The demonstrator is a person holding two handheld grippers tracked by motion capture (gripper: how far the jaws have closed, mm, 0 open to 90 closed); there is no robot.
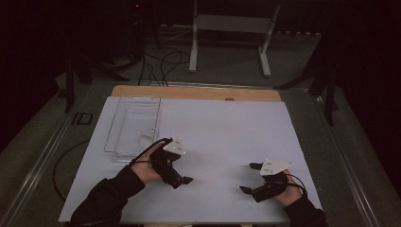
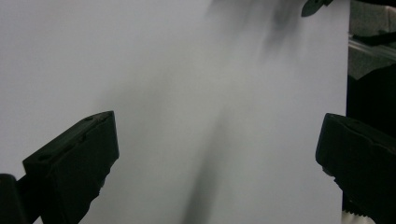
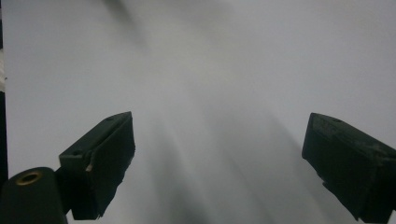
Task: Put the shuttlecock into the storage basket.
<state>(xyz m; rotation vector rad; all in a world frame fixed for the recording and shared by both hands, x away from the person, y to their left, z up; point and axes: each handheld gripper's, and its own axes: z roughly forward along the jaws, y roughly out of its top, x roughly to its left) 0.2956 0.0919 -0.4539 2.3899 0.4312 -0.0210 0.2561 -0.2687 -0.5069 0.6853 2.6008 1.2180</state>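
Both grippers spread, holding nothing. Left gripper (image 1: 182, 177) nearest the wire basket (image 1: 124, 142); I'd approach the clear item inside it slowly, jaws wide.

a small clear thing (image 1: 147, 136) in the wire basket (image 1: 124, 142) is too faint to identify.
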